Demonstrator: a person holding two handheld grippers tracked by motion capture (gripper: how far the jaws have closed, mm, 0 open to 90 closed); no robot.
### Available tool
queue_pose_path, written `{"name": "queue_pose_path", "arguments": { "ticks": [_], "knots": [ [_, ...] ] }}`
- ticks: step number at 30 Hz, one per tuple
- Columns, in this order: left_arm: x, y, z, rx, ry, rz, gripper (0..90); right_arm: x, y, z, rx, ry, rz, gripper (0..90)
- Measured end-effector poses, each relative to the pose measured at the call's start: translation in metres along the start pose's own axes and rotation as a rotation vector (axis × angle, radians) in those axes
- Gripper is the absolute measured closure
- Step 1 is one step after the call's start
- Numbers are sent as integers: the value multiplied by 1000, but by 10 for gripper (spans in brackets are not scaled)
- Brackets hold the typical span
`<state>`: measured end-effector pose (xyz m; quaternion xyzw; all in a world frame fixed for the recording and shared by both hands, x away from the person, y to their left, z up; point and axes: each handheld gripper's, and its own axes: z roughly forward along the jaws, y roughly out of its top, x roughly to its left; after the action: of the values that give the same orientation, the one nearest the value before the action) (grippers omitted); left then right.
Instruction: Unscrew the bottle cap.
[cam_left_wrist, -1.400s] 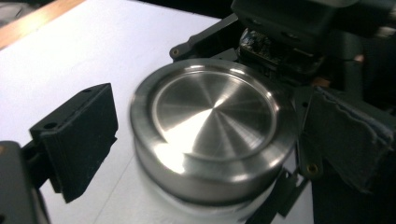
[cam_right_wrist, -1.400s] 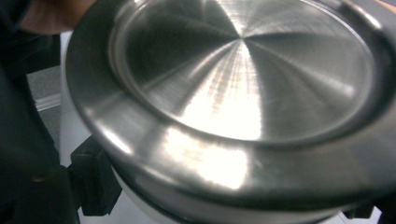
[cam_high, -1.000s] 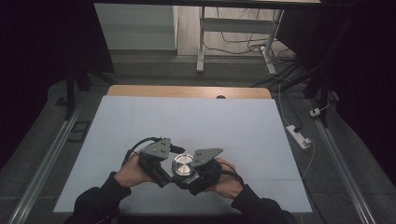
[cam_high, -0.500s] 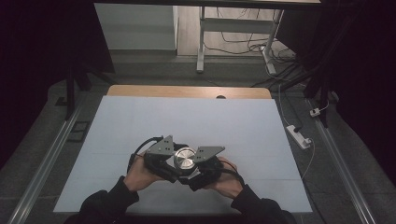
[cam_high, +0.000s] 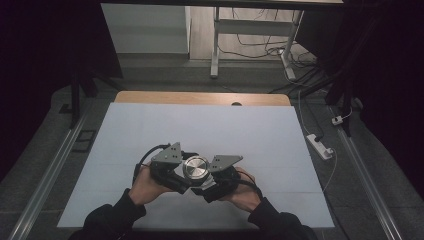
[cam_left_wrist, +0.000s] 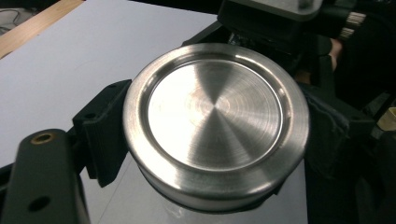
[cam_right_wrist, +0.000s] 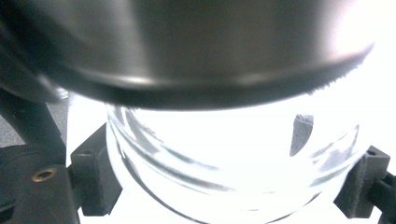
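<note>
Two grippers met over one small jar near the table's (cam_high: 150, 125) near edge, roughly at six o'clock from the sheet's centre in the high view. The left gripper (cam_high: 172, 170) came in from about eight o'clock and the right gripper (cam_high: 217, 175) from about four o'clock, so they faced each other with the jar between them.

The left gripper's jaws were closed on the metal lid (cam_left_wrist: 215, 121), one black pad pressed against the rim at nine o'clock in the left gripper view and the other side of the rim taken up by dark padding at three o'clock. The lid's flat, brushed top faced upward toward the high camera, where it showed as a bright disc (cam_high: 195, 167).

The right gripper held the clear glass body (cam_right_wrist: 233, 172) below the lid, its pads touching the glass at eight and four o'clock in the right gripper view, with the lid's dark underside rim overhead at twelve.

What mattered for the next move was the jar's axis: it stood near vertical, lid directly above glass, and each gripper gripped across that axis from opposite sides. By my judgement this was a lid-twisting step, one hand steadying the glass while the other turned the lid about that upright line. Whether the lid was threaded tight or loose could not be told.
</note>
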<state>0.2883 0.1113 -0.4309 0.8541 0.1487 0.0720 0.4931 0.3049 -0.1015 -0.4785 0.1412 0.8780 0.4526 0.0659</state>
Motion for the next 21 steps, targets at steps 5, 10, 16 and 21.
{"name": "queue_pose_path", "arguments": {
  "ticks": [5,10,16,21],
  "knots": [
    [-4,2,-7,-11,-2,6,189,-6,-1,-3,0,-22,9,145],
    [-8,3,-11,-9,0,20,189,-11,-2,-6,-7,-44,23,145],
    [-14,1,-12,-8,-4,27,190,-17,-3,-11,-14,-71,36,145],
    [-18,-4,-11,-10,-10,20,190,-20,-3,-13,-20,-87,46,145]
  ]
}}
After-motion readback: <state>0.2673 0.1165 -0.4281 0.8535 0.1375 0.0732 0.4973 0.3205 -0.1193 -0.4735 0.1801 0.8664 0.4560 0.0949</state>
